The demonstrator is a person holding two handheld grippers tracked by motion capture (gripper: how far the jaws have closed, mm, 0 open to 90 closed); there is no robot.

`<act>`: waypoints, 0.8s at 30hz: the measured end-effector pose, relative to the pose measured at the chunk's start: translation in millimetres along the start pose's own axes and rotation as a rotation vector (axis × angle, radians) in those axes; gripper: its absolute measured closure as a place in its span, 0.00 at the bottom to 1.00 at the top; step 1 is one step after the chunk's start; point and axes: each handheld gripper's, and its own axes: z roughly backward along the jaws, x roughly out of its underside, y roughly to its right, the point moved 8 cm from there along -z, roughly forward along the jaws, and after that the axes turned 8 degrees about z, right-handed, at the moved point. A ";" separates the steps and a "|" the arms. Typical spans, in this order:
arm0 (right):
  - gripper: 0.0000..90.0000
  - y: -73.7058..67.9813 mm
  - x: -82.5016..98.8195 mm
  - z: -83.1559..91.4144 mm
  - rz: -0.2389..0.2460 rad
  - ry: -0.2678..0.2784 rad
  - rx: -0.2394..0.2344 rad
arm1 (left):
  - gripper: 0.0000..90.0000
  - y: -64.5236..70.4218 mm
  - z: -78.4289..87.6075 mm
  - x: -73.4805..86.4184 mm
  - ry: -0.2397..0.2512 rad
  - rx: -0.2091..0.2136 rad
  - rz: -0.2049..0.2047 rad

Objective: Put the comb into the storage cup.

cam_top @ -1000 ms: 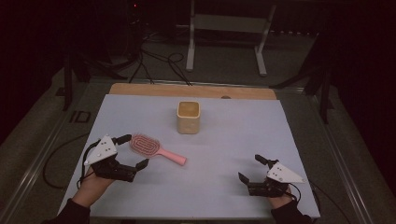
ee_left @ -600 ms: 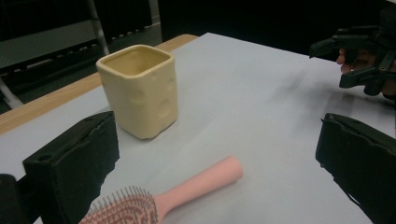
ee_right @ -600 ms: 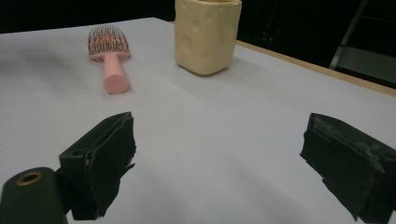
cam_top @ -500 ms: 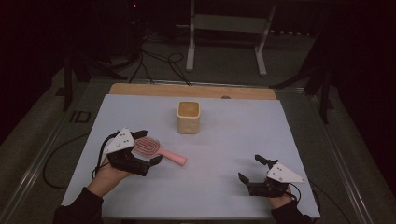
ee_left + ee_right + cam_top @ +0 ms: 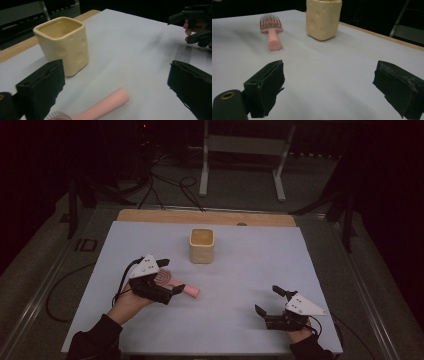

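- The left tongs (image 5: 171, 276) sit left of centre in the high view, directly over the pink hairbrush (image 5: 175, 284), with the jaws wide apart and one on either side of it.
- In the left gripper view the brush's handle (image 5: 105, 105) lies at the lower middle of the frame, between the two black jaws and not touched by either; a sliver of the bristle head shows at the bottom edge.
- The hairbrush lies flat on the pale sheet covering the bench (image 5: 260, 265), its handle end pointing toward the right of the high view.
- A cream square cup (image 5: 202, 245) stands upright above the brush in the high view, near it but apart; in the left gripper view it fills the upper left.
- The right tongs (image 5: 270, 301) rest low at the lower right of the high view, jaws spread wide and gripping nothing, well apart from the brush.
- In the right gripper view the brush lies at upper left, bristles up, with the cup at top centre.
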 end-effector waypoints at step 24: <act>0.10 -1.1 -0.4 -0.9 0.007 0.004 -0.009 | 0.45 1.3 -53.8 20.9 -0.089 0.024 0.066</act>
